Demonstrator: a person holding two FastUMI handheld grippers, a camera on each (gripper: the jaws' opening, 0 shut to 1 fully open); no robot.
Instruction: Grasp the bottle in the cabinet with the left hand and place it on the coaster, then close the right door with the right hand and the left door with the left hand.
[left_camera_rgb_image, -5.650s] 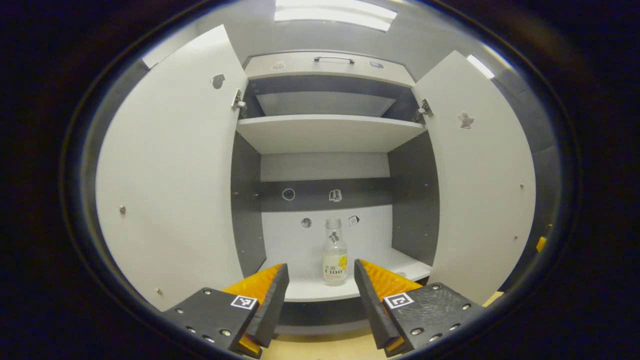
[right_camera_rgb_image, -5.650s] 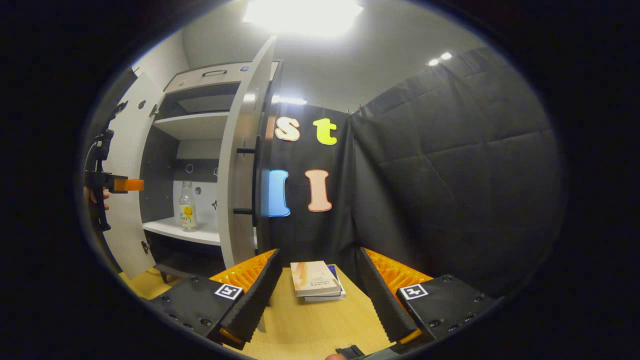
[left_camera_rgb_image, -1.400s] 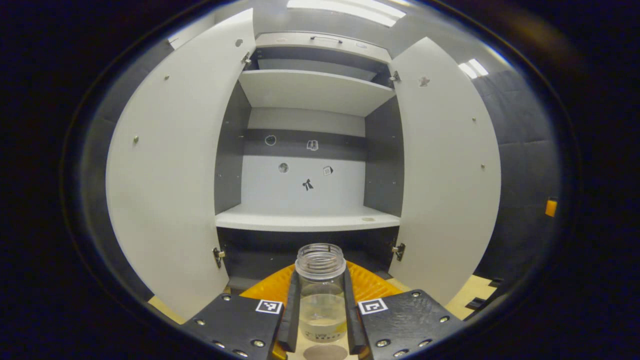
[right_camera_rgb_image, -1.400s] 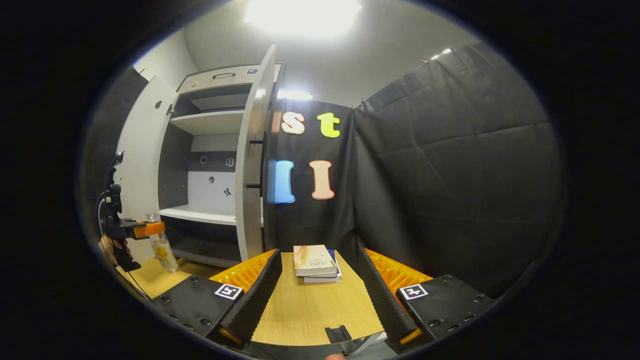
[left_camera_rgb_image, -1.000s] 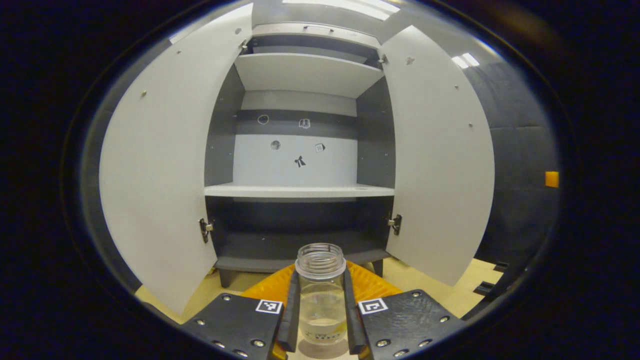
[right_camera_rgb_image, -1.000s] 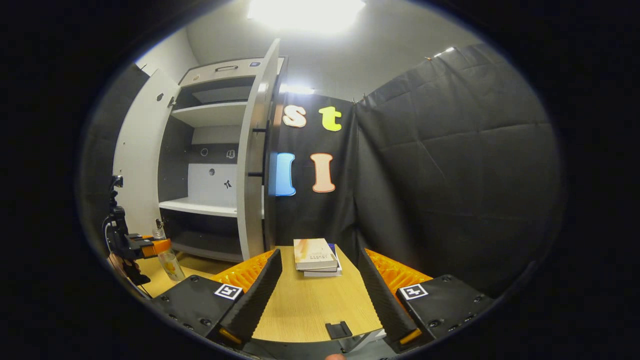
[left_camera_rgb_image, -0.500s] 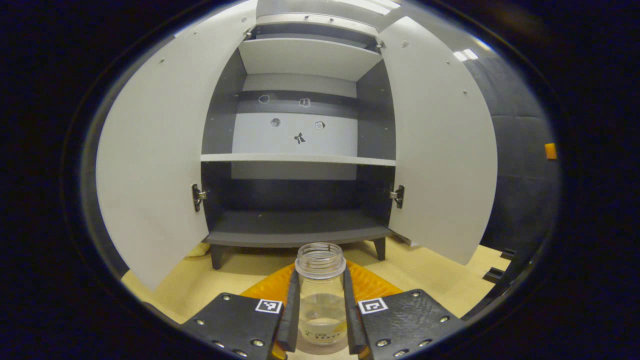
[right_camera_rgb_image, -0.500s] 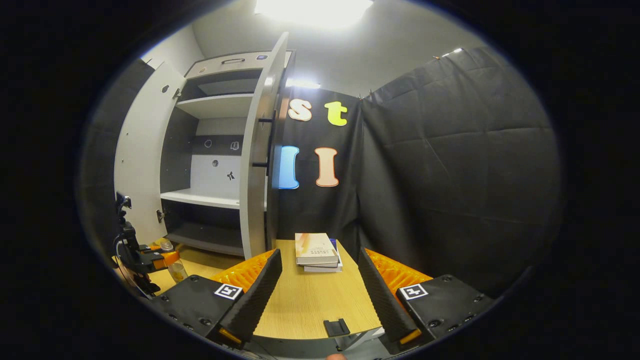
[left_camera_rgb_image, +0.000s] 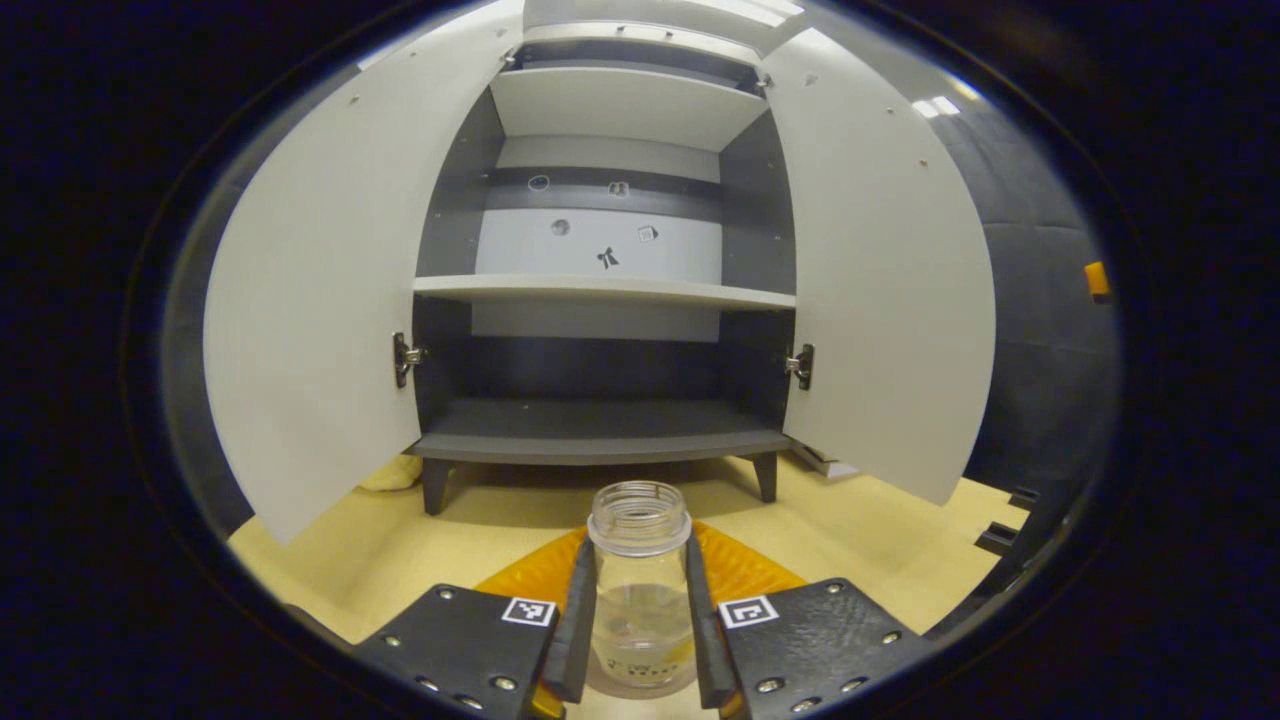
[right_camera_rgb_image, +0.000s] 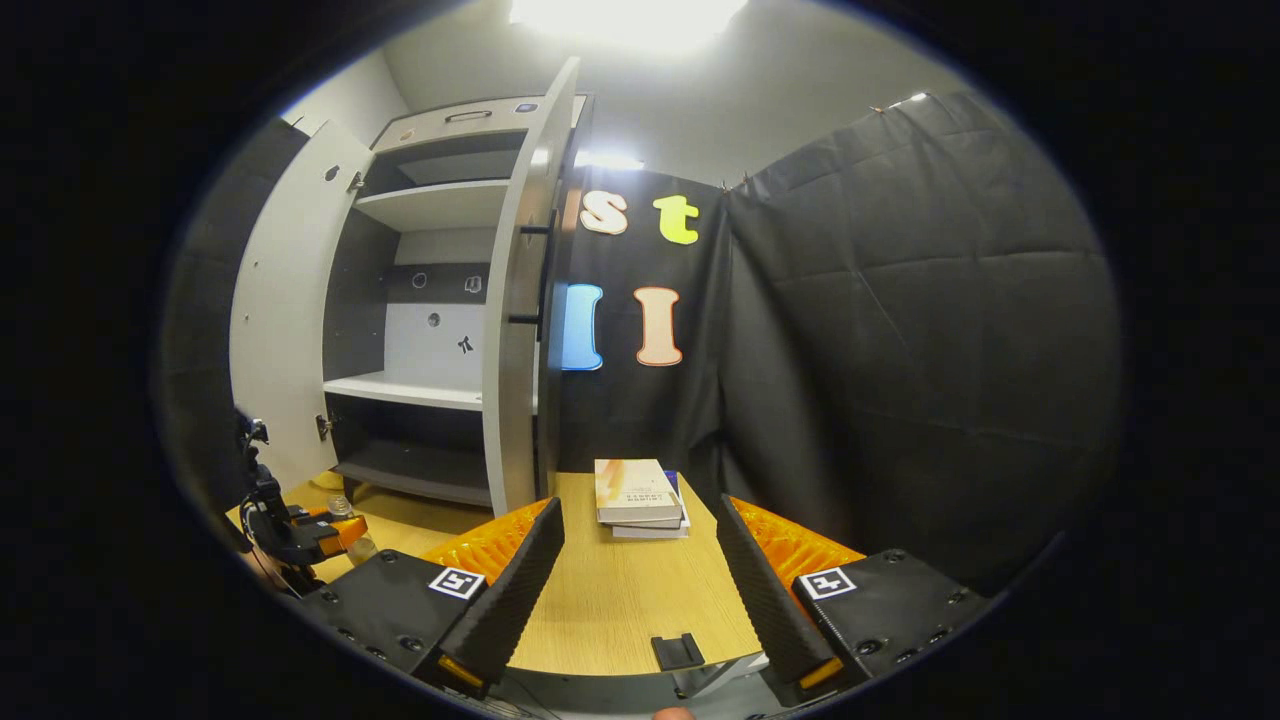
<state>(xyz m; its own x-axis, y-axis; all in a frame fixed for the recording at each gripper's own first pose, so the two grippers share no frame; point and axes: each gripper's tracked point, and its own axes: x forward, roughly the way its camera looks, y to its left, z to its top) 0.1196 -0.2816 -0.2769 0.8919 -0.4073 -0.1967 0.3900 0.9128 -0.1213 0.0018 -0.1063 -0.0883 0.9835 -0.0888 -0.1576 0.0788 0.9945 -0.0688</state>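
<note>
Between the closed fingers of the left gripper (left_camera_rgb_image: 640, 640), at 6 o'clock, the clear bottle (left_camera_rgb_image: 640, 590) is clamped upright over the coaster (left_camera_rgb_image: 640, 688) directly beneath; the right gripper (right_camera_rgb_image: 640, 590) is held wide open, empty, nearer the right door (right_camera_rgb_image: 515, 330)

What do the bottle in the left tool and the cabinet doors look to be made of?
The bottle looks like clear glass or hard plastic: see-through walls, threaded neck, a little liquid inside; which of the two I cannot tell. The left door and right door look like matt white laminated board: flat, even, no grain, small metal fittings.
</note>
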